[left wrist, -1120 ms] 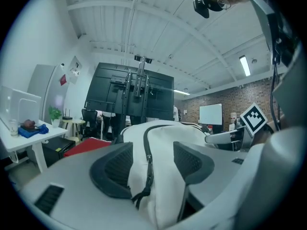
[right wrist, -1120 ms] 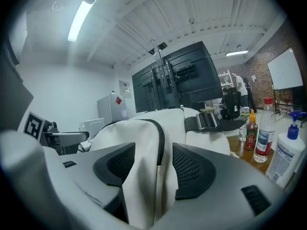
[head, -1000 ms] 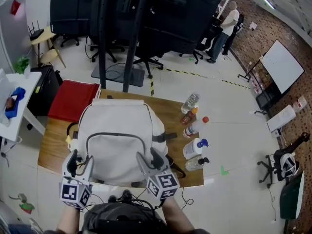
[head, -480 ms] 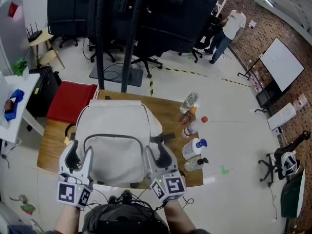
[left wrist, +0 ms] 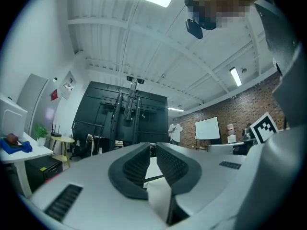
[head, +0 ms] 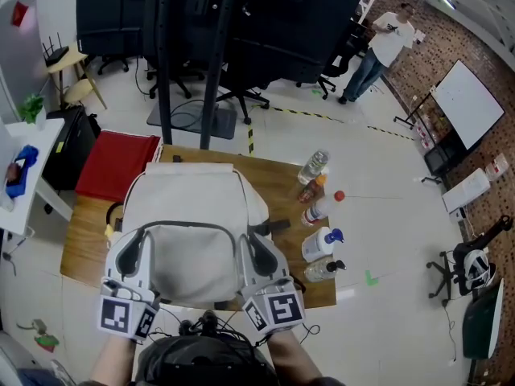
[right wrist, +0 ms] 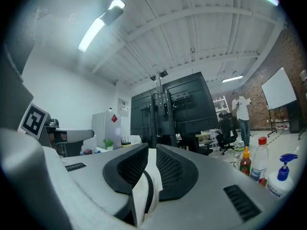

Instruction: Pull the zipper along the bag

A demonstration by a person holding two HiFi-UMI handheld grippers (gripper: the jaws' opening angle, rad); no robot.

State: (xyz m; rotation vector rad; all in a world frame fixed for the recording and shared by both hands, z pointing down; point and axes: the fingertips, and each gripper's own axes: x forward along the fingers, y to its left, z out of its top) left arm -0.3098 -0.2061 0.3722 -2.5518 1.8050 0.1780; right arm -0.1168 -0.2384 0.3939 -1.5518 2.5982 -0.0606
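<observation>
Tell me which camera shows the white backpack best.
The head view: it looks down on nearly the whole backpack lying on the wooden table. The left gripper view and the right gripper view each show only a close-up fold of its white fabric, the right one with a dark seam.

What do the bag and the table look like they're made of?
Bag: likely woven cloth, off-white, matte; it sags in soft folds.
Table: looks like wood, brown, dull sheen; solid or veneer cannot be told.
</observation>
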